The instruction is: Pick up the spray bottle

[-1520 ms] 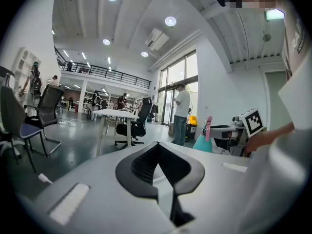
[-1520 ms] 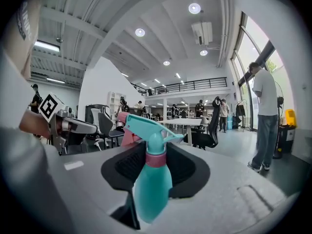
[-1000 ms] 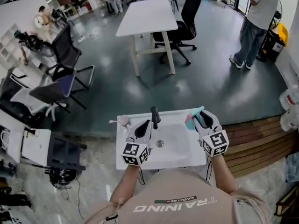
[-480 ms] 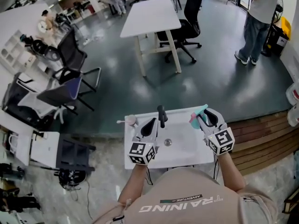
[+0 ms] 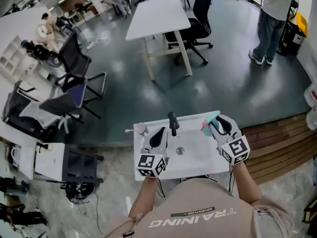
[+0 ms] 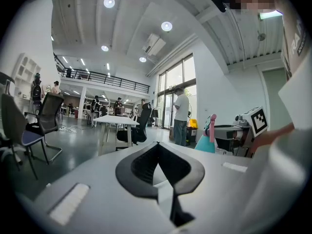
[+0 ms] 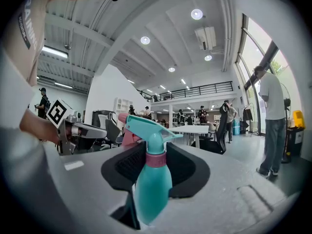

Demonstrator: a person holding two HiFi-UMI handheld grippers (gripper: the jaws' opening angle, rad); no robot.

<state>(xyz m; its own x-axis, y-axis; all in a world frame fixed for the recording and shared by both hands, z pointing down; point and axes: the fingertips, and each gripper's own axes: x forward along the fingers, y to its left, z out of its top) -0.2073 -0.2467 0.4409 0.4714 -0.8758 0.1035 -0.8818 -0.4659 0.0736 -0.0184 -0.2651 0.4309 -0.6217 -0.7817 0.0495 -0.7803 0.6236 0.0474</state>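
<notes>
While the small pale bottle point(image 5: 141, 128) stands at the far left corner of the white counter point(image 5: 198, 155), the left gripper point(image 5: 162, 131) hovers over the counter's left half, its jaw tips pressed together with nothing between them, as the left gripper view point(image 6: 157, 145) shows. Just right of it, the black faucet point(image 5: 172, 123) rises at the far edge. At the far right corner, the spray bottle point(image 5: 210, 120) sits clamped between the jaws of the right gripper point(image 5: 219, 122). In the right gripper view the spray bottle point(image 7: 152, 184) stands upright, with a rounded teal body, a pink collar at the neck, and a teal spray head with a pink trigger; the black pads point(image 7: 187, 172) press on its sides. Whether its base touches the counter cannot be told.
</notes>
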